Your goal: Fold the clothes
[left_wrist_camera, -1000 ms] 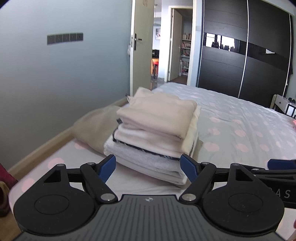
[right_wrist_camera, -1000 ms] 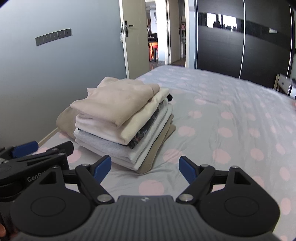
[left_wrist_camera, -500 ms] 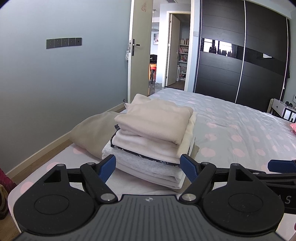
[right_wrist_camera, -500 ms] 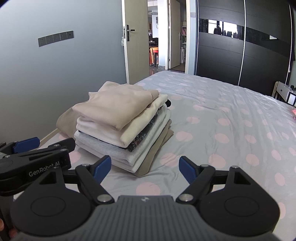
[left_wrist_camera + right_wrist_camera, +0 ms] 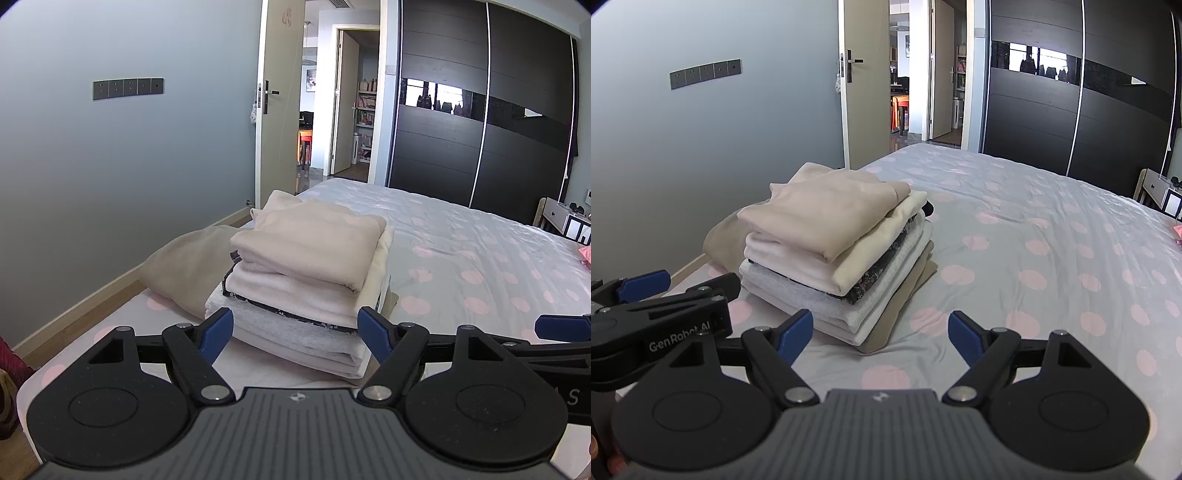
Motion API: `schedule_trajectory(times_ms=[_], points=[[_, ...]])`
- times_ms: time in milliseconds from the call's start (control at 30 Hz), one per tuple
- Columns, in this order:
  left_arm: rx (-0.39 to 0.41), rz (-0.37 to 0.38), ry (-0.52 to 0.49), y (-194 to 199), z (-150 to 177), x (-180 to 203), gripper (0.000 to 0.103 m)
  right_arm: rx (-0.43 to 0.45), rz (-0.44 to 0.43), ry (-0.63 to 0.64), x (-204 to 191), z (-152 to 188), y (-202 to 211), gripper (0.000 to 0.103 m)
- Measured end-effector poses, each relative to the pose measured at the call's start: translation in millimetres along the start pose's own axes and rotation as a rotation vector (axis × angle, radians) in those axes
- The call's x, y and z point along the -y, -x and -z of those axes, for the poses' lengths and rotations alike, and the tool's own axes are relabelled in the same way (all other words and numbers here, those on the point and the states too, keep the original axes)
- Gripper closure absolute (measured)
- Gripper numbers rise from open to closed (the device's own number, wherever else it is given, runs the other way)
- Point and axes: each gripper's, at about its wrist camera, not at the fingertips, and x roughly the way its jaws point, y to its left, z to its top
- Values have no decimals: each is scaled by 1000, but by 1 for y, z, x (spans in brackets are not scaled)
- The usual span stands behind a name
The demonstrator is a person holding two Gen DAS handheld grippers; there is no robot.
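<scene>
Bedroom, bed (image 5: 1052,258) in dotted cover; both sets of fingers spread, holding nothing: left gripper (image 5: 295,330), right gripper (image 5: 881,332), just short of the folded stack (image 5: 834,243) near the bed's wall-side edge; a beige garment (image 5: 188,266) slumps unfolded behind the stack; tugging it could, I judge, topple the stack floorward.

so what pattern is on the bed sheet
Pale grey bed sheet with pink polka dots, clearest in the right wrist view.

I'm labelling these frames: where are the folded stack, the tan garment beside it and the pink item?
Folded stack (image 5: 827,221), right wrist view, top beige layer.
Tan garment (image 5: 188,266), left wrist view, its rumpled middle.
Pink item (image 5: 585,254), left wrist view, visible edge on bed.
</scene>
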Motion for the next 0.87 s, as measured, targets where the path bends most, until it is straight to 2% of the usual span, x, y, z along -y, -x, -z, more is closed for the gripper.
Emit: schedule_trajectory(times_ms=[867], points=[[-11,-9,-5,1,1,-2,30,3,13,14,-6,-1,2,21]])
